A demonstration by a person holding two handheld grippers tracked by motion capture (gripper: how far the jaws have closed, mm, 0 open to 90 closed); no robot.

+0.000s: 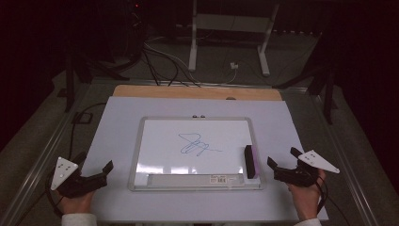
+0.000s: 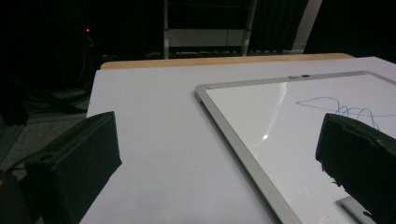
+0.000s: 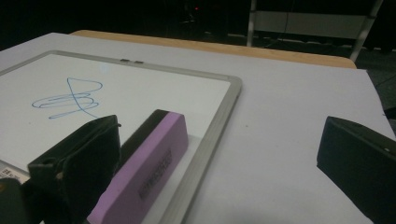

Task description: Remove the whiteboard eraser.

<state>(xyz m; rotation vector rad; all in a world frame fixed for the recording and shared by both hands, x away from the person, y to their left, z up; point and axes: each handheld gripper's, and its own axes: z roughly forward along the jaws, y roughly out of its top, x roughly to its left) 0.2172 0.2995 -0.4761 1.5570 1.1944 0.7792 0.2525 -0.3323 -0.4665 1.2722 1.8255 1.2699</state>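
Note:
A silver-framed whiteboard [image 1: 141, 141] lies flat at the middle of the table, with a blue scribble [image 1: 197, 145] near its centre. A purple eraser with a black top [image 1: 250, 161] lies on the board's right edge. My left gripper [image 1: 94, 165] rests at the front left, open and empty, left of the board. In the left gripper view its jaws [image 2: 219, 133] stand wide apart over the board's frame [image 2: 233, 135]. My right gripper [image 1: 283, 158] is open and empty just right of the eraser. In the right gripper view [image 3: 222, 133] the eraser [image 3: 149, 168] lies beside the left jaw.
A white sheet [image 1: 117, 117] covers the table, with a wooden edge [image 1: 197, 92] showing at the back. A marker tray with a barcode label [image 1: 221, 179] runs along the board's near side. Cables [image 1: 160, 66] and a white stand [image 1: 226, 42] lie on the floor beyond.

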